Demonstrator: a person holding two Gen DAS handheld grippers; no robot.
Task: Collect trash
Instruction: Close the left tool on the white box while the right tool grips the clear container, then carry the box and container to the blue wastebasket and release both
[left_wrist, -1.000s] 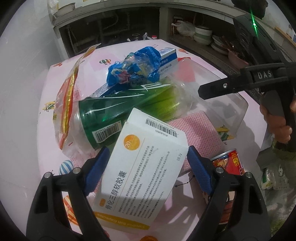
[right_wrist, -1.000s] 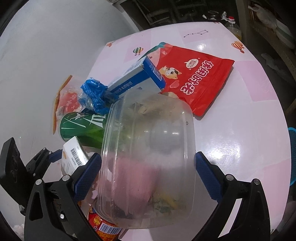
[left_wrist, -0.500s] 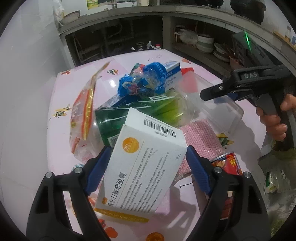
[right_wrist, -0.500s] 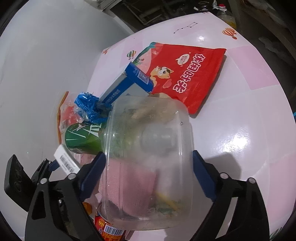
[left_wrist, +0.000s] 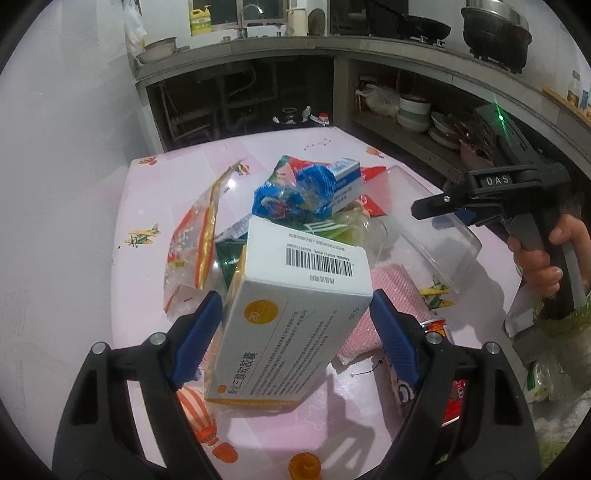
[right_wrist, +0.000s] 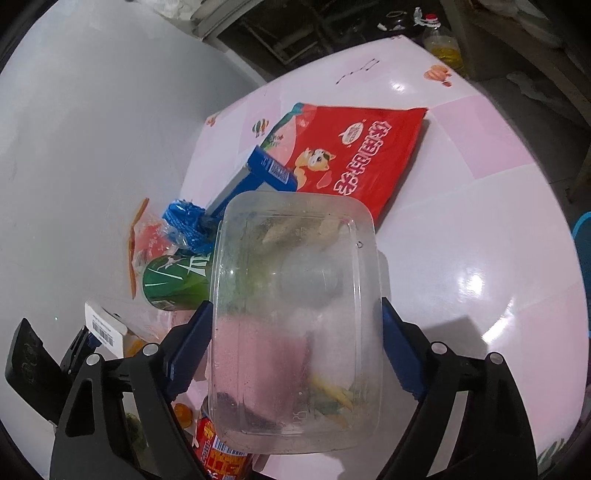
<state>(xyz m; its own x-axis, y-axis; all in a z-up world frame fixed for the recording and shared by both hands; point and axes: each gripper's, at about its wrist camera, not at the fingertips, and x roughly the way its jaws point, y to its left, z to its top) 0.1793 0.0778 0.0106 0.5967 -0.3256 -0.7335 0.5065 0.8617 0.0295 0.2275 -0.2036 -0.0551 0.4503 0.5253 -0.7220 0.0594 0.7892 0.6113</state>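
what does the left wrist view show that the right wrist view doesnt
Only the left wrist view shows the kitchen counter with its pots, the hand on the right gripper's handle, and the left gripper shut on the white medicine box.

Only the right wrist view shows the whole red snack bag lying flat, and the right gripper, whose jaws have just been closing, clamped on the clear plastic container.

Both show the pink table, green can, blue wrapper, blue-and-white box and red can.
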